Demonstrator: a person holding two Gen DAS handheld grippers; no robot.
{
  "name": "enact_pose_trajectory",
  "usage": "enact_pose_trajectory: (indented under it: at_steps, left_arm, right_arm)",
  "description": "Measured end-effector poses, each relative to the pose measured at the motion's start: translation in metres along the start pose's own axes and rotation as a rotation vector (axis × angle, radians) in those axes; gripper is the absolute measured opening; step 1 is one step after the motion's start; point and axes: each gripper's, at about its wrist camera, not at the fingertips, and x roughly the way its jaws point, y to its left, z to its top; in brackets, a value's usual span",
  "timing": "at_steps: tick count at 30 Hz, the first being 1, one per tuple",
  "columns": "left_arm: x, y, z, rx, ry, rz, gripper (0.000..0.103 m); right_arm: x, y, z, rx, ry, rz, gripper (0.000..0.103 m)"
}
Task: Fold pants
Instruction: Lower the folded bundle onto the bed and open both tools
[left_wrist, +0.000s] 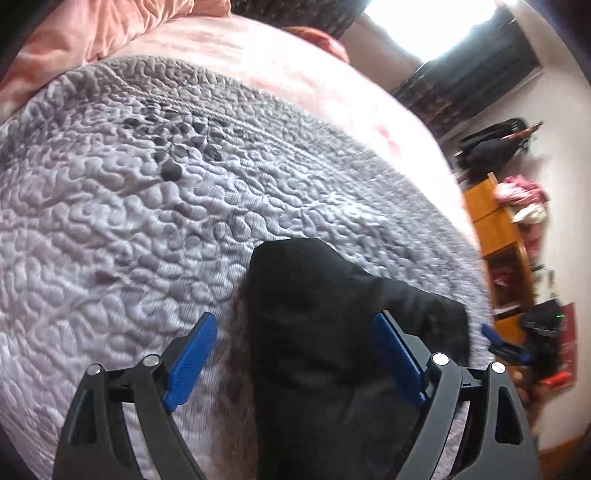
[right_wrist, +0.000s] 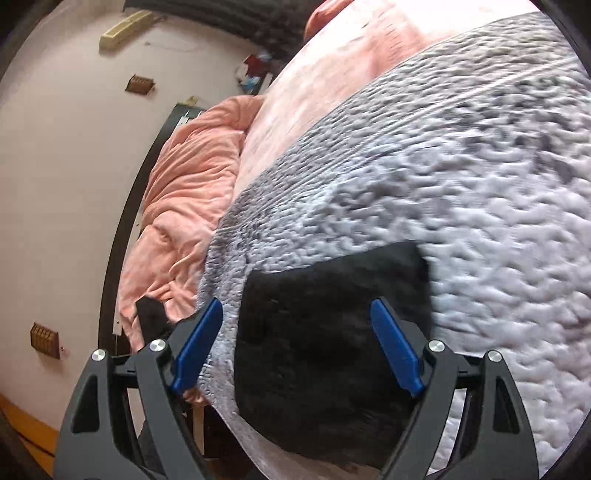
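Black pants lie bunched on a grey quilted bedspread. In the left wrist view my left gripper is open, its blue fingers spread on either side of the pants, above them. In the right wrist view the pants show as a flat black patch near the bed's edge. My right gripper is open with the pants between its fingers, not gripped. The right gripper's tip also shows in the left wrist view beyond the pants.
A pink sheet and a bunched peach blanket lie further up the bed. An orange wooden shelf with clutter stands by the wall. The bed's edge and dark frame run along a pale wall.
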Motion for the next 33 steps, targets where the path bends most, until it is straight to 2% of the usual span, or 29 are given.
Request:
enact_pose_trajectory:
  at_steps: [5,7,10,13,15,17,19,22,24,27,29,30,31,33]
  left_arm:
    - [0.053,-0.005,0.014,-0.018,0.095,0.104,0.091]
    - [0.062,0.003,0.015,-0.054,0.117,0.104,0.095]
    - [0.068,0.011,0.013,-0.093,0.143,0.084,0.097]
    - [0.051,0.007,0.008,-0.080,0.114,0.070,0.092]
    - [0.029,-0.001,-0.001,-0.060,0.058,0.038,0.092]
    - [0.003,-0.006,-0.026,-0.028,0.008,0.012,0.093]
    - [-0.014,-0.009,-0.051,0.001,-0.018,0.020,0.093]
    - [-0.018,-0.008,-0.089,0.029,-0.015,0.072,0.093]
    - [-0.005,-0.003,-0.105,0.025,0.027,0.112,0.093]
    - [0.010,0.008,-0.114,-0.020,0.053,0.102,0.095]
    - [0.007,0.011,-0.114,-0.051,0.051,0.087,0.093]
    - [0.002,0.011,-0.115,-0.055,0.045,0.081,0.091]
    - [-0.006,0.010,-0.117,-0.054,0.031,0.069,0.090]
    - [-0.026,0.006,-0.126,-0.040,-0.022,0.029,0.091]
  right_arm:
    - [0.049,-0.011,0.016,0.063,0.045,-0.057,0.075]
    - [0.060,-0.021,0.017,0.087,0.045,-0.096,0.065]
    - [0.060,-0.044,0.018,0.151,0.036,-0.080,0.061]
    - [0.042,-0.032,0.007,0.133,0.021,-0.028,0.071]
    - [0.022,-0.017,-0.006,0.097,0.001,0.016,0.072]
    - [0.000,-0.005,-0.024,0.076,-0.017,0.067,0.074]
    - [-0.018,0.002,-0.050,0.063,-0.024,0.102,0.075]
    - [-0.023,-0.006,-0.078,0.076,-0.023,0.078,0.075]
    - [-0.015,-0.022,-0.087,0.128,-0.010,0.052,0.072]
    - [0.002,-0.040,-0.090,0.156,0.013,-0.013,0.061]
    - [0.002,-0.041,-0.091,0.165,0.014,-0.014,0.062]
    - [-0.004,-0.035,-0.093,0.166,0.006,-0.002,0.066]
    - [-0.008,-0.030,-0.095,0.160,0.000,0.009,0.070]
    - [-0.021,-0.013,-0.103,0.114,-0.017,0.036,0.072]
